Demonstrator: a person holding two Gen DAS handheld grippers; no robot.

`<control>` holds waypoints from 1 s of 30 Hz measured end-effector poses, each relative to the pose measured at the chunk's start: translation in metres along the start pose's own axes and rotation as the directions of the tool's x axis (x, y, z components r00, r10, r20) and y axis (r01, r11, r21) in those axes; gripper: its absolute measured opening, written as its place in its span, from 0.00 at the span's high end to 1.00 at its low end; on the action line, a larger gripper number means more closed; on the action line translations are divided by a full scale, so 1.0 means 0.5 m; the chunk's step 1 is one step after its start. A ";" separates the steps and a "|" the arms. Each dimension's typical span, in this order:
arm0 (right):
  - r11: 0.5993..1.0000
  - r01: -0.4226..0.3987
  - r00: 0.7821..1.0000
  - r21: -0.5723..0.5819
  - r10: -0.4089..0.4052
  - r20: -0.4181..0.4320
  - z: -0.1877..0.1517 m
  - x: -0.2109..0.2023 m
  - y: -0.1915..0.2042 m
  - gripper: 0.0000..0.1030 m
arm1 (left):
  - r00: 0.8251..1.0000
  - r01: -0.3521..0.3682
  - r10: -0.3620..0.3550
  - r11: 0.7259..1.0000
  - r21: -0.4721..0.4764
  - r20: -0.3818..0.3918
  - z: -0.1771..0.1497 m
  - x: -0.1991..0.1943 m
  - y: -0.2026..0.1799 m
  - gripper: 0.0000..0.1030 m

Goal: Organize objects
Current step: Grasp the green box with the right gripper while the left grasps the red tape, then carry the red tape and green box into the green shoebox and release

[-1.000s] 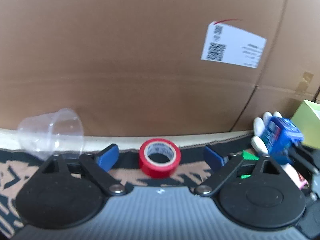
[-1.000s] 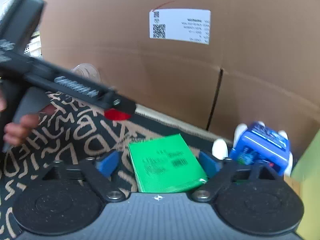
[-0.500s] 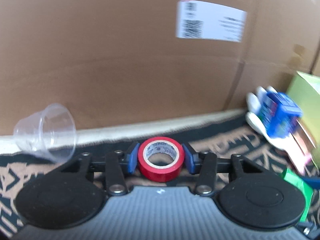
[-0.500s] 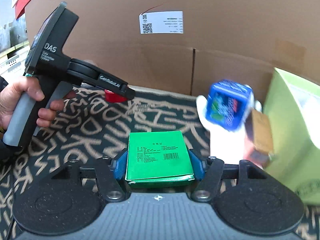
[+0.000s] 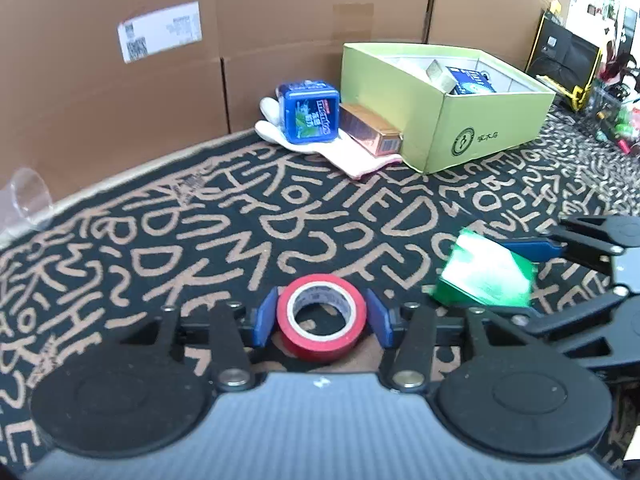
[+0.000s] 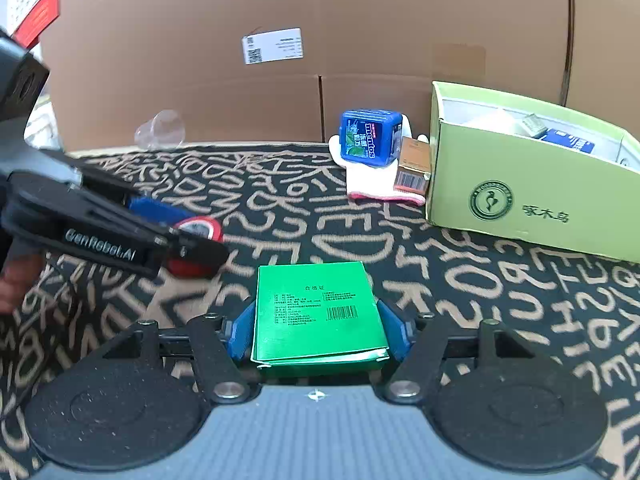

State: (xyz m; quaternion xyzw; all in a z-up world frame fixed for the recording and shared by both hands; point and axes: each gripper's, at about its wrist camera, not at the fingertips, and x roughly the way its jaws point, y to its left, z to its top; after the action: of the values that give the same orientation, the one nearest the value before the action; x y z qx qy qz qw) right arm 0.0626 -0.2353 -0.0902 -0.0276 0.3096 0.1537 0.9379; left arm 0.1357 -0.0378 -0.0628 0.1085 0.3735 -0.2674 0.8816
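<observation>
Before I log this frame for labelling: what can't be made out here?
- Green box contents: its walls hide most, both views.
- Green packet: blurred in the left view; print too small in the right.
- Red tape: left tool covers it, right view.
- Clear cup: cut by left edge.

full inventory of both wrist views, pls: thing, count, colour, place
tape roll: 1, red, between the left gripper's fingers
flat packet: 1, green, between the right gripper's fingers
open box: 1, light green, far right on the cloth, items inside
mints tub: 1, blue, on the glove by the box
glove: 1, white with pink cuff, under the tub
small carton: 1, copper-brown, between tub and box
plastic cup: 1, clear, on its side by the cardboard
cardboard wall: brown, behind everything, white label
patterned cloth: 1, black and tan, underneath
left gripper: shut on tape roll
right gripper: shut on flat packet
</observation>
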 end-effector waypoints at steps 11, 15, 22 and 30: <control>1.000 0.005 1.000 0.018 -0.005 0.022 -0.006 -0.007 -0.004 0.29 | 0.999 -0.035 0.036 0.999 0.033 -0.029 -0.007 0.001 -0.019 0.45; 1.000 0.001 1.000 0.015 -0.001 0.020 -0.007 -0.004 -0.004 0.29 | 0.999 -0.044 0.044 0.999 0.028 -0.030 -0.007 0.010 -0.021 0.41; 1.000 0.005 1.000 0.025 -0.006 0.026 -0.008 -0.007 -0.006 0.35 | 0.999 -0.041 0.041 0.999 0.004 -0.033 -0.001 0.010 -0.020 0.56; 0.999 0.028 0.992 0.041 -0.033 0.119 0.027 -0.061 -0.046 0.35 | 0.999 0.028 -0.027 1.000 -0.014 0.043 0.041 -0.032 -0.048 0.56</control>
State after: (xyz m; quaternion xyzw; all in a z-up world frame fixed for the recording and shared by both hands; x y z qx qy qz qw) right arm 0.0545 -0.2635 -0.0624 -0.0047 0.2552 0.1348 0.9574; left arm 0.1254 -0.0596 -0.0368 0.0910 0.3578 -0.2789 0.8865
